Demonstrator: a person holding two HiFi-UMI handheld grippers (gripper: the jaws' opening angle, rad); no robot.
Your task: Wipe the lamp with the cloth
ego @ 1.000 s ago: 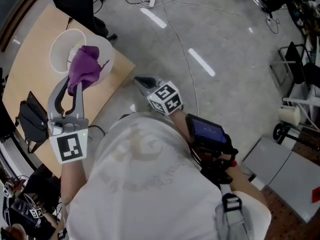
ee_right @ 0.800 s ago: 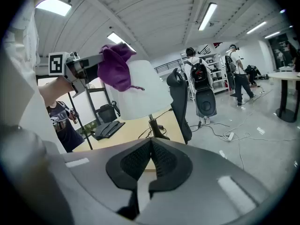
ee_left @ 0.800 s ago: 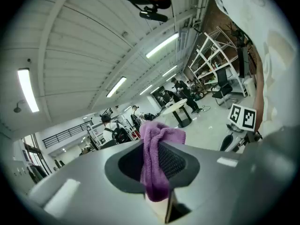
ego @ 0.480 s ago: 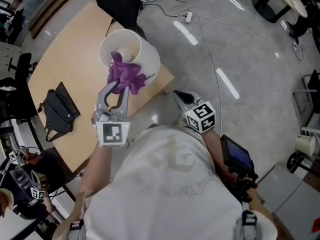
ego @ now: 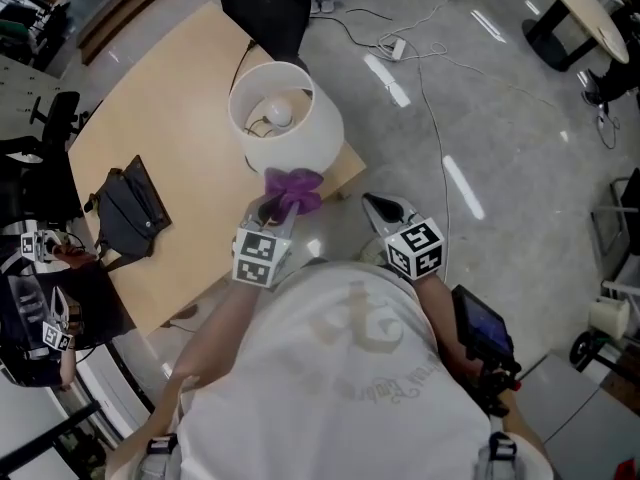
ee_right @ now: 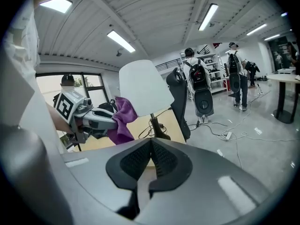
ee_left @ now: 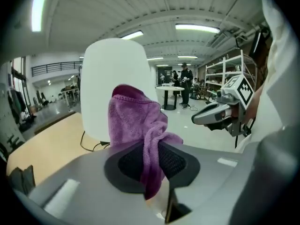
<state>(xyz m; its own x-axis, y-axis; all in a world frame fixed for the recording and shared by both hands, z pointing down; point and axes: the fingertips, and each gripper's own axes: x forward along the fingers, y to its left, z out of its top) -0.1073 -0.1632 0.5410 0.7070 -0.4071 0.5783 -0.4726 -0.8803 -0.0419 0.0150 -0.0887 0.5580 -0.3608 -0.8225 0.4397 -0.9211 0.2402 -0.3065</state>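
A table lamp with a white shade (ego: 288,128) (ee_left: 116,83) (ee_right: 143,88) stands near the corner of the tan table (ego: 150,168). My left gripper (ego: 272,206) (ee_left: 150,161) is shut on a purple cloth (ego: 293,190) (ee_left: 136,121) (ee_right: 121,118). The cloth sits against the near lower side of the shade. My right gripper (ego: 380,211) (ee_right: 151,161) hangs to the right of the table corner, jaws together with nothing between them.
A black bag (ego: 128,211) lies on the table's left part. A black chair (ego: 262,8) stands behind the lamp. Cables and a power strip (ego: 397,46) lie on the grey floor. People stand in the background of both gripper views.
My left gripper has come down with the cloth from the top rim of the shade to its lower near side. The head view has shifted. The right gripper has stayed put.
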